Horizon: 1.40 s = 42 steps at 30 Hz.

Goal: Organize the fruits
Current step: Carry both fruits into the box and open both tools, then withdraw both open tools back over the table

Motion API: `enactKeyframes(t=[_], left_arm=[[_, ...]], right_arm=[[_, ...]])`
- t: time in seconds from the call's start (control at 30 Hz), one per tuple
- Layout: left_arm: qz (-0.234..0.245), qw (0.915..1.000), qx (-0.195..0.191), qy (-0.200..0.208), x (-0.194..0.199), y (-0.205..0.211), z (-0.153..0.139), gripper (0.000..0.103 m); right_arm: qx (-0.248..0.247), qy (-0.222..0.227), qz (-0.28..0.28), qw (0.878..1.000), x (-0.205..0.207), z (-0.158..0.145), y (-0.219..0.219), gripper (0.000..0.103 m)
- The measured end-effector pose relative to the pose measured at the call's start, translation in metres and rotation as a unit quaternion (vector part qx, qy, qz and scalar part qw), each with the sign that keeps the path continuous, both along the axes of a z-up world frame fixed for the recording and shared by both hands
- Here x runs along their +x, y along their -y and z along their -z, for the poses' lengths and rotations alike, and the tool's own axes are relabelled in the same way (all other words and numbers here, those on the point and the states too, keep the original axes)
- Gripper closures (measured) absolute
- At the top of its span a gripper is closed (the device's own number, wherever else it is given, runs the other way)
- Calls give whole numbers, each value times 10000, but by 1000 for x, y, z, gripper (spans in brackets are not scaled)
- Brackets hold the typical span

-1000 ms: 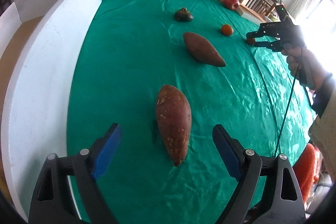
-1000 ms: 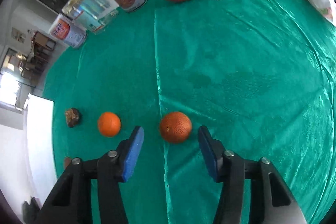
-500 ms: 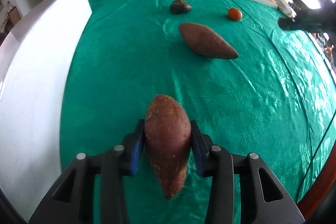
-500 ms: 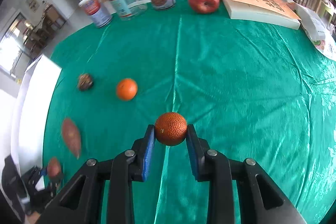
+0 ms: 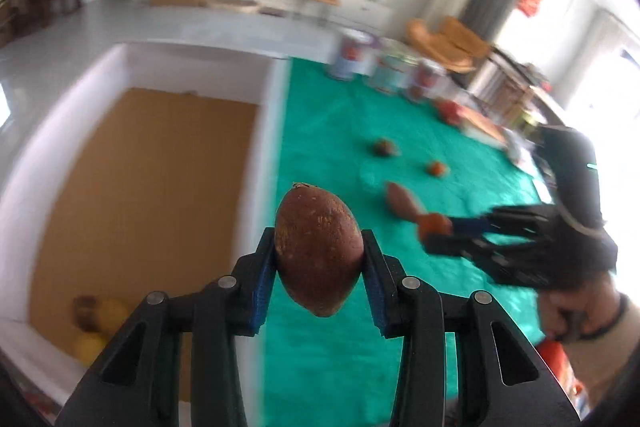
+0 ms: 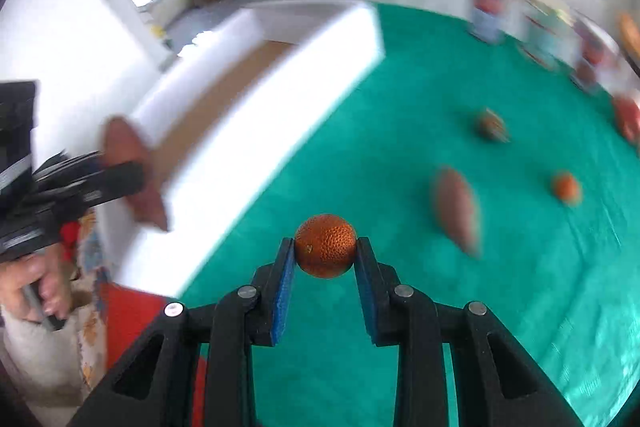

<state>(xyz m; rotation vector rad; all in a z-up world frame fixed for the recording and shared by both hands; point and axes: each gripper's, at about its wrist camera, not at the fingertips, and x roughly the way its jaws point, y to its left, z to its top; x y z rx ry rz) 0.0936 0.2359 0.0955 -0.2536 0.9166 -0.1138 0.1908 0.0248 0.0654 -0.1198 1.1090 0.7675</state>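
My left gripper (image 5: 319, 259) is shut on a brown sweet potato (image 5: 318, 251) and holds it high, by the right wall of a white box (image 5: 268, 131) with a cardboard floor. Yellow fruits (image 5: 98, 323) lie in the box's near corner. My right gripper (image 6: 325, 251) is shut on an orange (image 6: 325, 246) above the green tablecloth (image 6: 400, 307); it also shows in the left wrist view (image 5: 434, 225). A second sweet potato (image 6: 456, 211), a second orange (image 6: 565, 187) and a dark fruit (image 6: 491, 126) lie on the cloth.
Several tins (image 5: 352, 55) and a red apple (image 5: 450, 109) stand at the table's far edge, beside a book (image 5: 480, 123). The white box (image 6: 256, 131) runs along the table's left side. The views are blurred.
Both grippers closed on their fruit and lifted it off the cloth. The left one has swung left to the box; the right one has swung left toward the box with the orange.
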Motion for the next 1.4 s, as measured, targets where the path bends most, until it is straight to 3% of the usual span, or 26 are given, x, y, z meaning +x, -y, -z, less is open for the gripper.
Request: enactKeyframes(t=[0.17,0.37,0.43,0.47,0.57,0.63,0.67,0.73,0.8,0.9,0.93,1.07,1.17,1.27,1.4], left_arm=[[-866,9938,226,-663,22,-75,46,62],[-1233,9853,219,-1161,20,-110,87,62],[-1376,9847,90,-1066,16,-118,83,53],[-1440,9848,96,-968,15,-119,78,41],[-1537,9860,308,-561,10,-110,49,26],[-1485,9876,468,-197,8,-99,23,15],[-1447,9878,575,15,4,-89,9,11],[-1278,9890,666,328,1,-67,-10,10],[-1001,9914,635,559,-1,-40,-23,8],[-503,9954,372,719,-7,9,-23,6],[-316,9966,293,705,-8,25,-18,6],[387,9979,328,393,-2,105,30,6],[836,9949,556,-50,8,163,86,6],[1067,9895,957,-188,19,205,121,6],[1229,9794,1597,-105,31,239,154,6]], right_arm=[[298,-1,-627,9976,5,-17,-114,73],[-54,-110,-924,9956,2,11,-182,72],[-185,-95,-891,9958,2,20,-192,71],[-195,-71,-841,9962,3,21,-193,71],[148,199,-624,9977,8,-2,-182,67],[307,582,-571,9962,3,-30,-168,41],[362,809,-567,9945,-1,-42,-163,34],[409,1397,-475,9882,-10,-68,-139,17],[331,1915,-349,9803,-22,-82,-109,10],[-95,2366,-28,9715,-33,-69,-57,7],[-301,2402,167,9701,-37,-52,-29,7],[-949,2073,1000,9685,-45,21,73,7],[-1570,1728,2000,9516,-53,79,169,7],[-1640,1514,2795,9338,-73,104,243,7],[-1536,1415,3431,9158,-93,109,297,7]])
